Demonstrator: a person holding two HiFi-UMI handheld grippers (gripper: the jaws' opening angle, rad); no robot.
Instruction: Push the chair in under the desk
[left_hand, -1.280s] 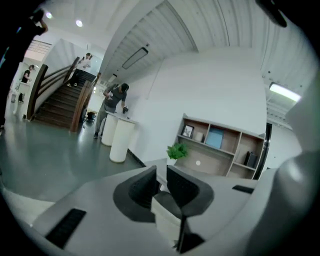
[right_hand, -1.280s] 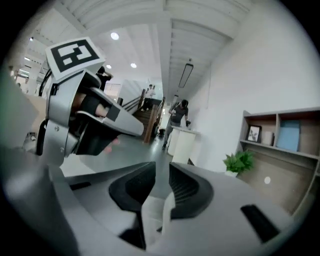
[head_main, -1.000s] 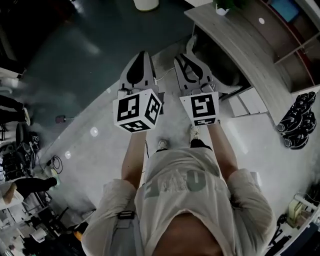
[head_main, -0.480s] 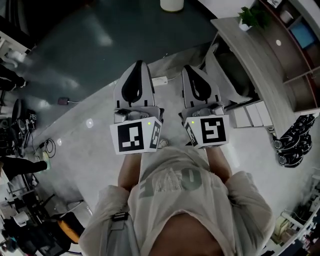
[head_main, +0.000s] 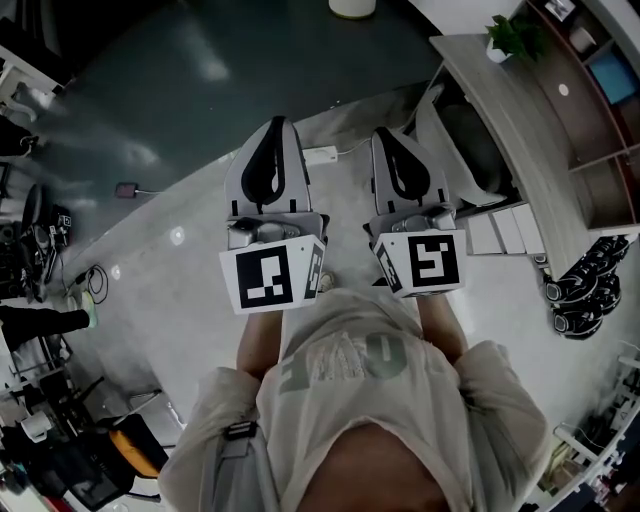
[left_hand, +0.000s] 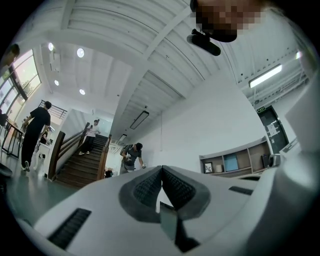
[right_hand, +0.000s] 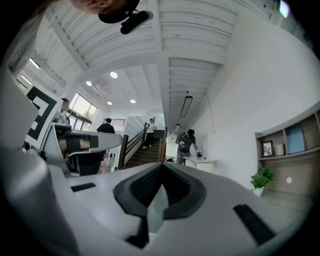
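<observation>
While left tool (left_hand: 161, 171) and right tool (right_hand: 161, 169) are closed | plant (head_main: 510, 35) on desk (head_main: 520, 120)

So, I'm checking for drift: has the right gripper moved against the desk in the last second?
Yes: the right gripper has drawn back from the desk, down-left in the head view.

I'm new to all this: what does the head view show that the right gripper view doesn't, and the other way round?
Only the head view shows the chair, the white drawers and the person's torso.

Only the right gripper view shows the ceiling, a staircase and a person standing at a small table.

Both show the potted plant on the desk, and the right hand-held gripper, its jaws shut with nothing between them.
</observation>
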